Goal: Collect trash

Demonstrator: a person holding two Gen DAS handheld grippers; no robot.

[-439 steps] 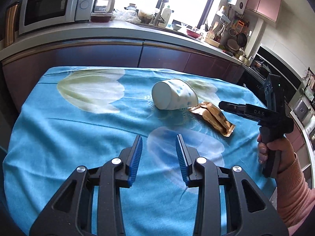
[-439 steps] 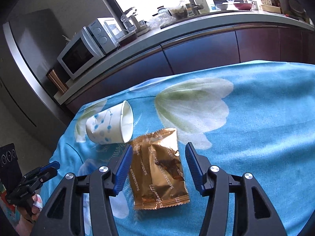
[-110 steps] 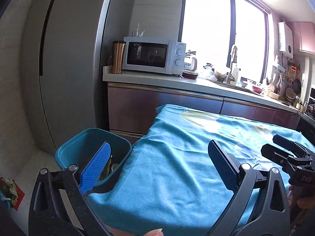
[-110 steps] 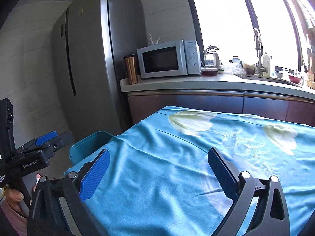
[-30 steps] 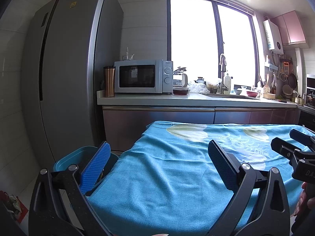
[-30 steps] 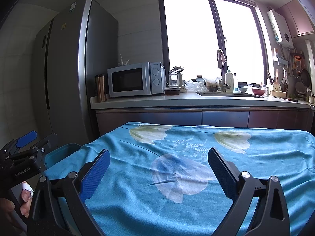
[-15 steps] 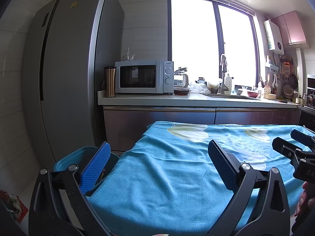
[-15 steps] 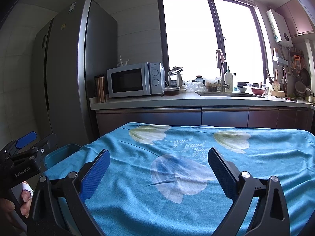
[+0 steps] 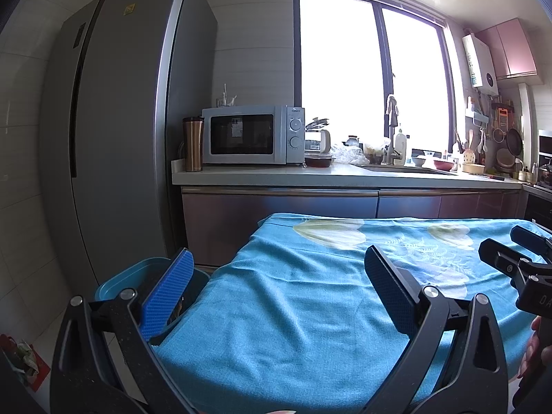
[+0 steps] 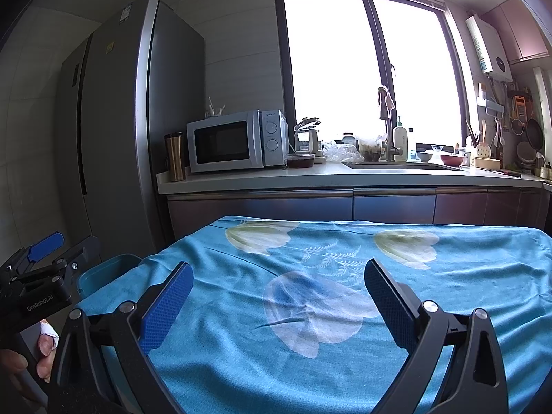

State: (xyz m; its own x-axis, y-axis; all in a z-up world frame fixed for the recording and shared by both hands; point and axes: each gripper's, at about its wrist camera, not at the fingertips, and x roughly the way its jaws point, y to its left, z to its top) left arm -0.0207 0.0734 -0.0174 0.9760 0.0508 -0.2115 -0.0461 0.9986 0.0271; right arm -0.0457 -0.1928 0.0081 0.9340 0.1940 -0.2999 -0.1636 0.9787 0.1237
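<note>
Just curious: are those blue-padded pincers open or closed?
Open. Both the left gripper and right gripper show pads spread wide, holding nothing.

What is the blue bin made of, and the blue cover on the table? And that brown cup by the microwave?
The bin looks like smooth teal plastic: thin moulded rim, dull sheen. The table cover looks like soft woven cloth: it wrinkles and drapes. The cup seems brushed copper-coloured metal, judging by its streaky shine.

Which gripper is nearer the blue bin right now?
Left. The left gripper hangs open by the blue bin; the right gripper hangs open over the tablecloth, farther away.
</note>
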